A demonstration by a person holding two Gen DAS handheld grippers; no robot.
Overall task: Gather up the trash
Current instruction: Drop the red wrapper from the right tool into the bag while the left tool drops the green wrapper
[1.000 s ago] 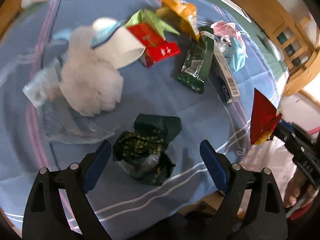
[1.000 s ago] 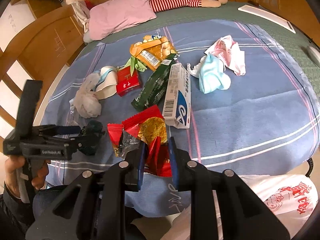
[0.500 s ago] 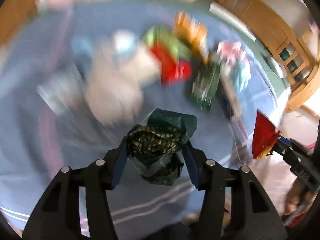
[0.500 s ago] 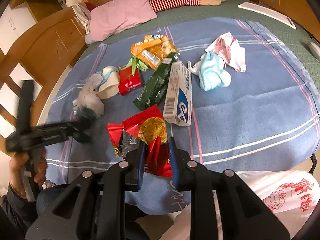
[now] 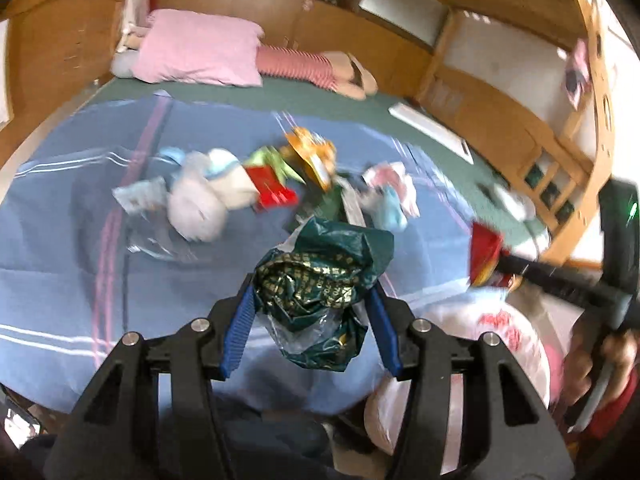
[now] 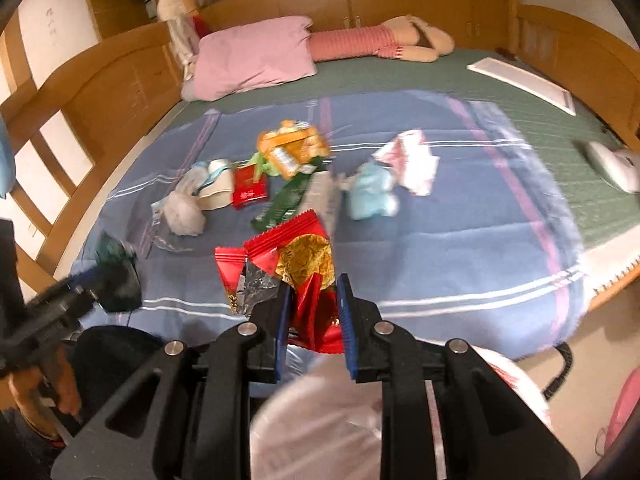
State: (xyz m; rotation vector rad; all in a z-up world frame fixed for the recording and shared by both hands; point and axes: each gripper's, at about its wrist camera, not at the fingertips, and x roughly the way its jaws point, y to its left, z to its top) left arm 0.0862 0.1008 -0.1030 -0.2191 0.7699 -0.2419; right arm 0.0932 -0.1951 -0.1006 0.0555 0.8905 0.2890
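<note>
Both claws loaded — left claw [image 5: 311, 308] clenched on a crumpled green wrapper [image 5: 320, 276], right claw [image 6: 314, 312] gripping red snack wrappers [image 6: 288, 264] — lifted clear for the white bag [image 5: 480, 344].

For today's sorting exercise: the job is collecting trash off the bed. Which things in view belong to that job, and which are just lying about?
Job:
- green wrapper, in left gripper
- red wrappers, in right gripper
- white bag
- orange packet
- red box
- tissue wad

Lying about:
- pink pillow
- striped doll
- bed frame

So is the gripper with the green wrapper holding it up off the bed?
Yes, the left gripper clamps the crumpled green wrapper clear above the blue bedspread.
</note>
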